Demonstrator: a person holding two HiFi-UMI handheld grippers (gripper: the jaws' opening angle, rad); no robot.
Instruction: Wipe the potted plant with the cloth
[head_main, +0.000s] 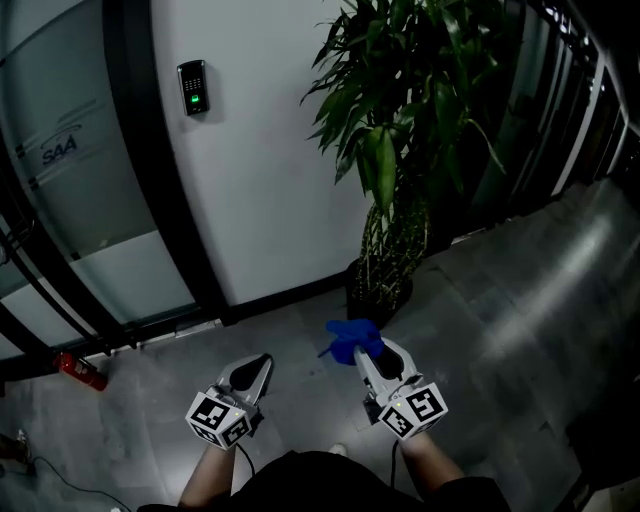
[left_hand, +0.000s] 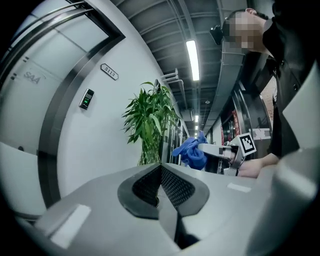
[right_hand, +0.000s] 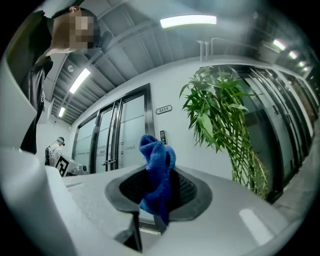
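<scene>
A tall potted plant (head_main: 400, 110) with long green leaves stands against the white wall, its dark pot (head_main: 378, 292) on the floor. My right gripper (head_main: 372, 347) is shut on a bunched blue cloth (head_main: 352, 338), held just in front of the pot. The cloth (right_hand: 157, 176) sticks up from between the right jaws, with the plant (right_hand: 222, 125) ahead to the right. My left gripper (head_main: 254, 370) is shut and holds nothing, to the left of the right one. From the left gripper (left_hand: 160, 187) I see the plant (left_hand: 150, 125) and the cloth (left_hand: 191, 151).
A white wall (head_main: 260, 150) carries an access keypad (head_main: 193, 87). Glass doors with dark frames (head_main: 70, 200) lie to the left. A red fire extinguisher (head_main: 80, 370) lies on the grey tiled floor at the left. A dark railing (head_main: 590, 90) runs along the right.
</scene>
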